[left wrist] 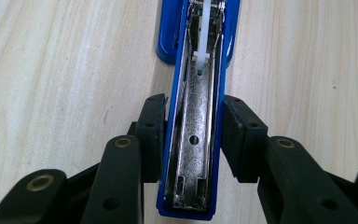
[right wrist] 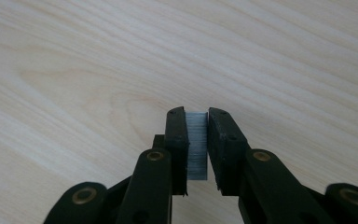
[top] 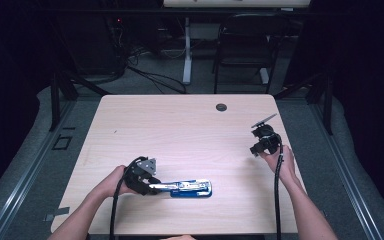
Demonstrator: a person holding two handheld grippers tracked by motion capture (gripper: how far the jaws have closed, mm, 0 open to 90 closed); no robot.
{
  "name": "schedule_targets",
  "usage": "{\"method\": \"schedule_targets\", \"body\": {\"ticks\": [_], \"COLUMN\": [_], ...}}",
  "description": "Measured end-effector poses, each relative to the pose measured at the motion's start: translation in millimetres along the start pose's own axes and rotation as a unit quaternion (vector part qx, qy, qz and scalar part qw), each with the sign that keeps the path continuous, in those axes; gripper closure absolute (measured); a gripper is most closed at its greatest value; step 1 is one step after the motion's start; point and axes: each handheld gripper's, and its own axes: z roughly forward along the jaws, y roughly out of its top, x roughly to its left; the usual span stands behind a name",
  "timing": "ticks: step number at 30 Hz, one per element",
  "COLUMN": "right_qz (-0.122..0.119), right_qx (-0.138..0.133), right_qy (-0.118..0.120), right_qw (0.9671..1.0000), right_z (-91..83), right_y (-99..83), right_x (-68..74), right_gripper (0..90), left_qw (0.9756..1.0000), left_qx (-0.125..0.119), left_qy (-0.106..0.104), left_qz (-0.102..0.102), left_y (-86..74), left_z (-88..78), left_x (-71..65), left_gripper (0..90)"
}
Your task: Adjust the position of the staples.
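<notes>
a person's left gripper (left wrist: pixel 193 140) clamps a blue stapler (left wrist: pixel 193 116) by its sides on a pale wooden table (top: pixel 180 130), jaws pressed flat against the blue shell on either side. the stapler lies opened, its bare metal channel (left wrist: pixel 193 154) facing up between the jaws and running straight ahead of them, with the white pusher (left wrist: pixel 204 56) sitting farther along the track, beyond the fingertips. from the high view, the left gripper (top: pixel 142 176) sits at the near edge of the table with the stapler (top: pixel 187 188) stretching out from its jaws toward the middle.

the right gripper (right wrist: pixel 196 144) is closed on a strip of staples (right wrist: pixel 196 144), a small grey block standing upright between its pads, its top level with the fingertips and bare tabletop beyond. in the high view the right gripper (top: pixel 265 141) hangs over the far right side of the table, well apart from the stapler.

the step in hand looks to be reloading: the stapler is pinned steady and open, the staples are lifted and ready to travel. the next move would seem to call for carrying the strip across to the channel, turning it so its legs point down and its length lines up with the track, then lowering it in ahead of the left jaws without tipping it. the strip is narrow and lightly pinched, so a skewed approach could jam it on the channel walls.
</notes>
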Motion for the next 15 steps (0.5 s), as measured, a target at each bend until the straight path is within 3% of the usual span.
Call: {"method": "schedule_targets", "body": {"ticks": [7,15], "right_qz": [-0.029,-0.041], "right_qx": [0.000,-0.002], "right_qy": [0.014,0.027], "right_qw": [0.9995,0.9988], "right_z": [-2.5,-6.2], "right_y": [-1.4,-5.5], "right_x": [13.9,25.1], "right_gripper": [78.7,78.6], "left_qw": [1.0000,1.0000], "left_qx": [0.000,0.000], "left_qy": [0.000,0.000], "left_qz": [0.001,0.001], "left_y": [0.0,0.1], "left_z": [0.0,0.0], "left_x": [0.1,0.2], "left_gripper": [62.7,62.7]}}
